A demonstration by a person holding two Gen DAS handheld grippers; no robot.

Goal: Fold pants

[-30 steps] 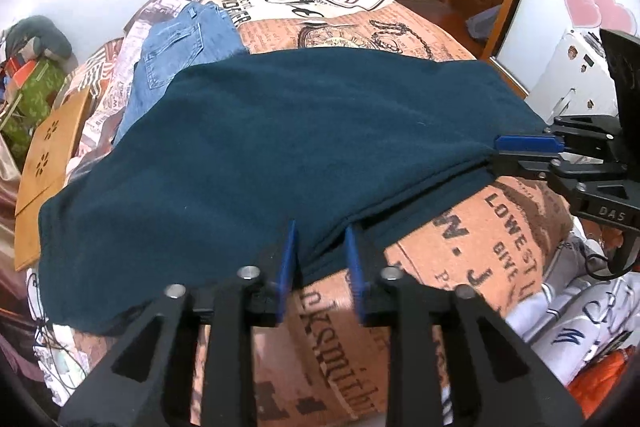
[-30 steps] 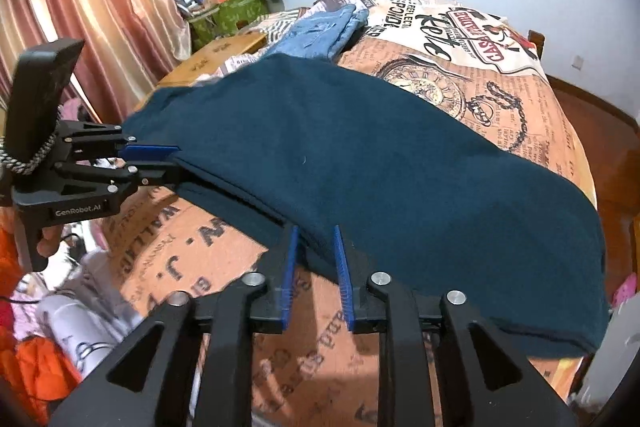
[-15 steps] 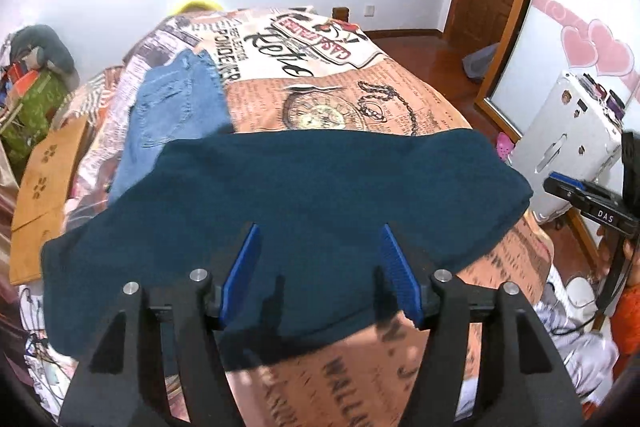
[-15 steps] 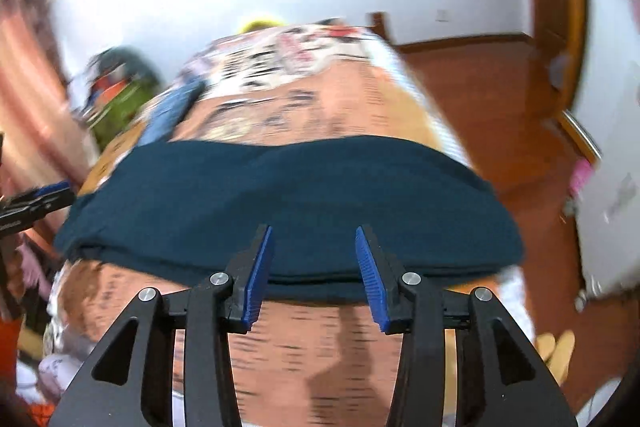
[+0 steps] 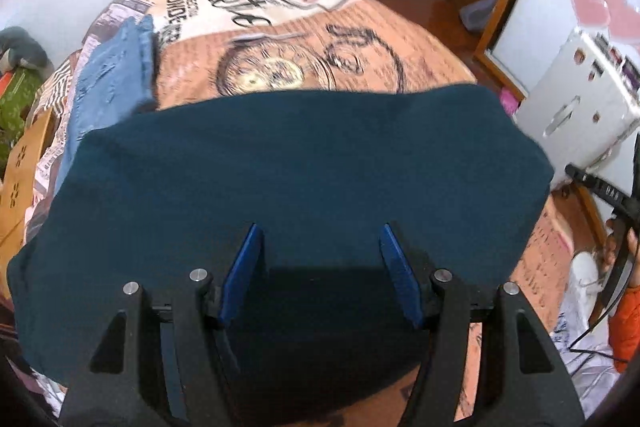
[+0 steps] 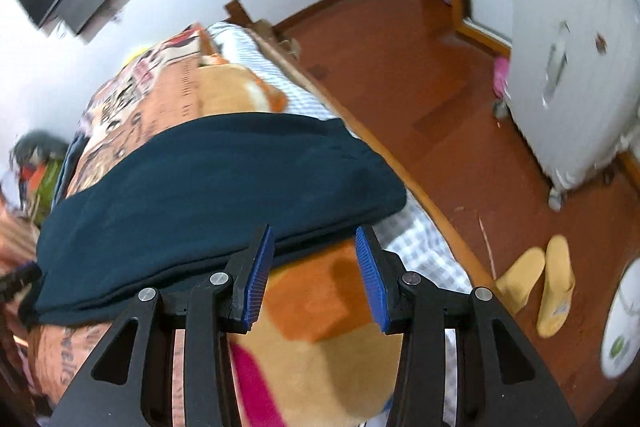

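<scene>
The dark teal pants (image 5: 304, 171) lie folded flat across the near part of the bed, a broad band from left to right. My left gripper (image 5: 320, 251) is open and empty, hovering above the pants' near edge. In the right wrist view the same pants (image 6: 224, 195) run across the bed to its right side. My right gripper (image 6: 316, 259) is open and empty, just off the pants' near edge at the right end. The right gripper also shows at the far right of the left wrist view (image 5: 600, 191).
The bed has a printed orange and cream cover (image 5: 312, 39). Folded blue jeans (image 5: 108, 87) lie at the back left. A white appliance (image 6: 576, 67), yellow slippers (image 6: 540, 287) and red-brown floor (image 6: 432, 67) are on the bed's right. Clutter sits at the left (image 5: 16, 87).
Both grippers have let go of the pants' edge and opened. They have lifted and pulled back. The right gripper has swung toward the bed's right side.
</scene>
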